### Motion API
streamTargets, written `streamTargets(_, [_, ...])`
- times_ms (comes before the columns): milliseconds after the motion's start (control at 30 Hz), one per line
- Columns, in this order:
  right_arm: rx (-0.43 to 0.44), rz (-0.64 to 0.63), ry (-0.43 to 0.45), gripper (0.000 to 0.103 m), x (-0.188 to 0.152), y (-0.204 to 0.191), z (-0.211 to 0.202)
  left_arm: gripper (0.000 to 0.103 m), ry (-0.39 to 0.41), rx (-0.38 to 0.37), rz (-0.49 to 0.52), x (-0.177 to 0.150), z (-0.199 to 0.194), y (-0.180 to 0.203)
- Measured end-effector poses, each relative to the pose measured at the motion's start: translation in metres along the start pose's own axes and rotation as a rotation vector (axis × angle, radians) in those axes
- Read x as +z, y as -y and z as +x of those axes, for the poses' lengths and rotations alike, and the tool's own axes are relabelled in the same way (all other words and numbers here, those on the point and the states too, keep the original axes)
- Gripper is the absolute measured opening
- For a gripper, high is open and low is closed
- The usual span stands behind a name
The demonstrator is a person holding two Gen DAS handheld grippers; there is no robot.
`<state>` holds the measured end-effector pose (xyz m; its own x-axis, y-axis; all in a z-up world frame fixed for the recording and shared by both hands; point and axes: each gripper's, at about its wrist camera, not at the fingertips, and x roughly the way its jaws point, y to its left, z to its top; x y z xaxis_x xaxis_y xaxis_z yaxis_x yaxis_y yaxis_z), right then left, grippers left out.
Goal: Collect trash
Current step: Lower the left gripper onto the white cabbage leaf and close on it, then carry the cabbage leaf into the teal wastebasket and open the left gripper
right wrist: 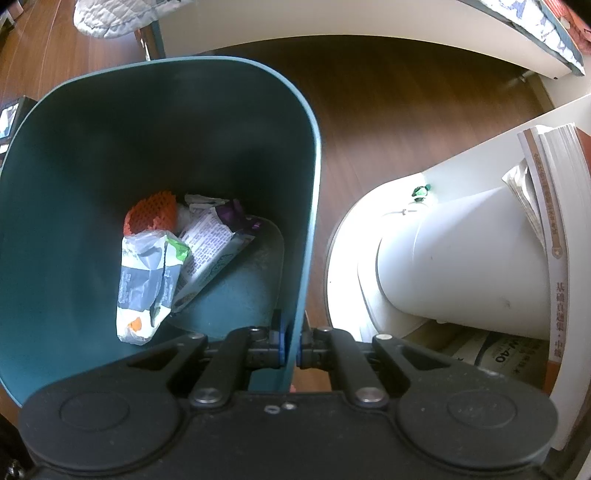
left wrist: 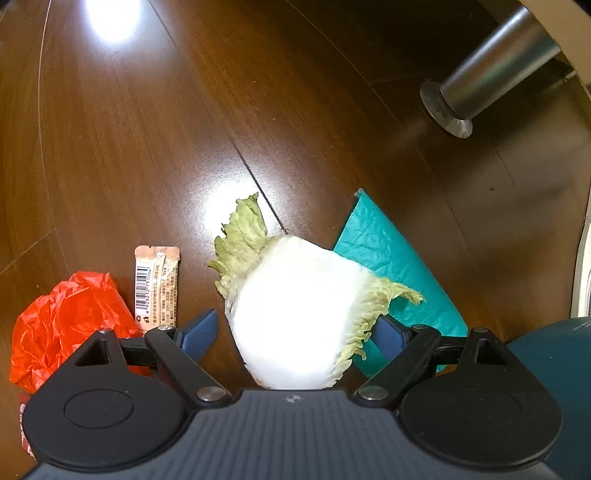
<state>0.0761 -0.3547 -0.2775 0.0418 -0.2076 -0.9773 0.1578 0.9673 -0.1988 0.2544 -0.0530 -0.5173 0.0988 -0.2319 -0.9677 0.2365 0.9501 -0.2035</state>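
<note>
Cabbage leaf lies lower centre on the floor between my spread left gripper, so I should lower squarely before closing, while my right gripper pinches the bin rim.

A home, prob. a bedroom or living room: dark wood-plank floor; quilted bedding hanging off a furniture edge; white shelf unit w/ stacked books; metal furniture leg; household trash bin standing on the floor.
</note>
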Motion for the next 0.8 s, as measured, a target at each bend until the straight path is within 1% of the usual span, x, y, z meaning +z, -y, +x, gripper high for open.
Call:
streamTargets(67, [0.001, 0.001, 0.0, 0.005, 0.0, 0.0, -0.001, 0.087, 0.005, 0.009, -0.016, 0.0, -0.001, 0.0])
streamTargets(100, [0.0, 0.0, 0.0, 0.005, 0.0, 0.0, -0.001, 0.083, 0.01, 0.016, -0.023, -0.001, -0.001, 0.0])
streamTargets(133, [0.0, 0.0, -0.001, 0.005, 0.0, -0.001, -0.001, 0.075, 0.016, 0.024, -0.029, 0.0, -0.001, 0.002])
streamTargets(167, [-0.001, -0.001, -0.001, 0.005, 0.0, -0.001, -0.002, 0.071, 0.021, 0.008, -0.033, 0.0, -0.002, 0.001])
streamTargets(233, [-0.002, 0.001, -0.002, 0.005, -0.001, -0.001, -0.002, 0.069, 0.014, 0.011, -0.049, -0.001, -0.003, 0.001])
streamTargets(300, [-0.005, 0.002, -0.002, 0.005, -0.001, -0.001, -0.001, 0.066, 0.031, 0.02, -0.04, -0.002, -0.007, 0.002])
streamTargets(433, [-0.009, -0.005, 0.014, 0.004, -0.001, -0.004, -0.003, 0.065, 0.035, 0.052, -0.024, -0.007, -0.014, 0.003])
streamTargets(600, [-0.009, -0.012, 0.058, 0.004, -0.004, -0.011, -0.011, 0.065, 0.054, 0.027, 0.004, -0.016, -0.041, 0.002])
streamTargets(667, [-0.009, -0.016, 0.069, 0.003, -0.003, -0.012, -0.013, 0.065, 0.066, 0.009, 0.024, -0.019, -0.059, 0.004])
streamTargets(800, [-0.02, -0.042, 0.073, 0.003, 0.0, -0.016, -0.015, 0.065, 0.112, -0.036, 0.066, -0.027, -0.11, 0.007])
